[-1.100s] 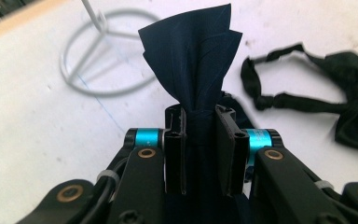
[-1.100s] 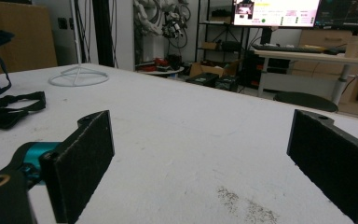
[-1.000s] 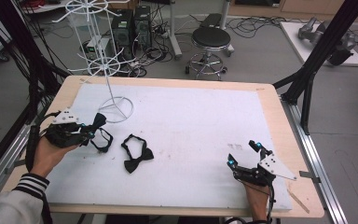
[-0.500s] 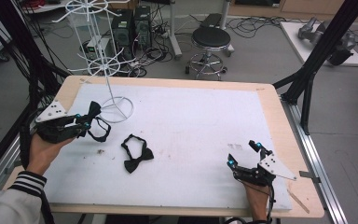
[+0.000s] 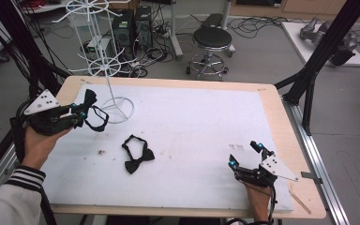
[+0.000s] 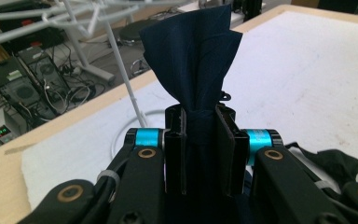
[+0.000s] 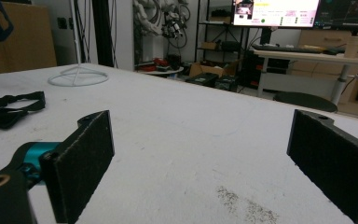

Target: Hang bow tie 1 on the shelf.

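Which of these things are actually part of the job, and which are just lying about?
In the job:
- bow tie pinched in the left tongs
- white rack beside it
- second bow tie lying on the mat

Lying about:
- right tongs, open and holding nothing
- stool, computers and cables on the floor behind the table

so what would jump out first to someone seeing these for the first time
Most striking is the dark bow tie pinched in the left gripper, lifted above the table's left edge beside the white wire rack, its strap loop dangling. A second black bow tie lies flat on the white mat near the middle. The right gripper rests at the near right corner, jaws wide apart and holding nothing.
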`<state>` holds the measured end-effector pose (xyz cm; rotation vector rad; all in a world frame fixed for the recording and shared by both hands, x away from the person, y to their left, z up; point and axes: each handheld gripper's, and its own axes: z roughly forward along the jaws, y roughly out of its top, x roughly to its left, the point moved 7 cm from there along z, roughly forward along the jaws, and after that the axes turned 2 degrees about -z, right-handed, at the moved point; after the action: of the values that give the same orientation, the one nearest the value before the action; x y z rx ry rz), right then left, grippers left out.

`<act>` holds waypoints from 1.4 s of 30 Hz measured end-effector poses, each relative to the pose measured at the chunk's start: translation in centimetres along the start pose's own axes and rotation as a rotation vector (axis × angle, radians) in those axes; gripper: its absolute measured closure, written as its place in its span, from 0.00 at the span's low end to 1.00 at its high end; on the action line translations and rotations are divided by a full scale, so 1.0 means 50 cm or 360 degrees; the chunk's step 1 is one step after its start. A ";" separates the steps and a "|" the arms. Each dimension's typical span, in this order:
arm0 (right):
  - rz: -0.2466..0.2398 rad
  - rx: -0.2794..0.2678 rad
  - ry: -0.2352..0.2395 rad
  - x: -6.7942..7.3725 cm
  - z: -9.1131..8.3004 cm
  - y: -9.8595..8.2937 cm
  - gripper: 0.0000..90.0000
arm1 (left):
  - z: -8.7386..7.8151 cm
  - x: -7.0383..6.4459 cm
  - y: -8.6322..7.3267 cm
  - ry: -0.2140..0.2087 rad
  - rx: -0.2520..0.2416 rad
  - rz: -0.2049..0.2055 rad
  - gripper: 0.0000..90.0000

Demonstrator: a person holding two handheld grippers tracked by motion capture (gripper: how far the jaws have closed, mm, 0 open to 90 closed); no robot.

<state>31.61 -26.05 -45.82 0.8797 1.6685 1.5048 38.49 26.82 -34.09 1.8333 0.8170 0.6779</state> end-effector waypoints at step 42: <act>-0.0005 0.0008 0.0005 0.001 0.001 -0.001 0.07 | -0.001 0.114 0.099 0.0092 -0.0127 -0.0105 0.83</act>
<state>31.63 -25.98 -45.86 0.8775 1.6760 1.5010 43.14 29.84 -28.97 1.7144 0.8722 0.7144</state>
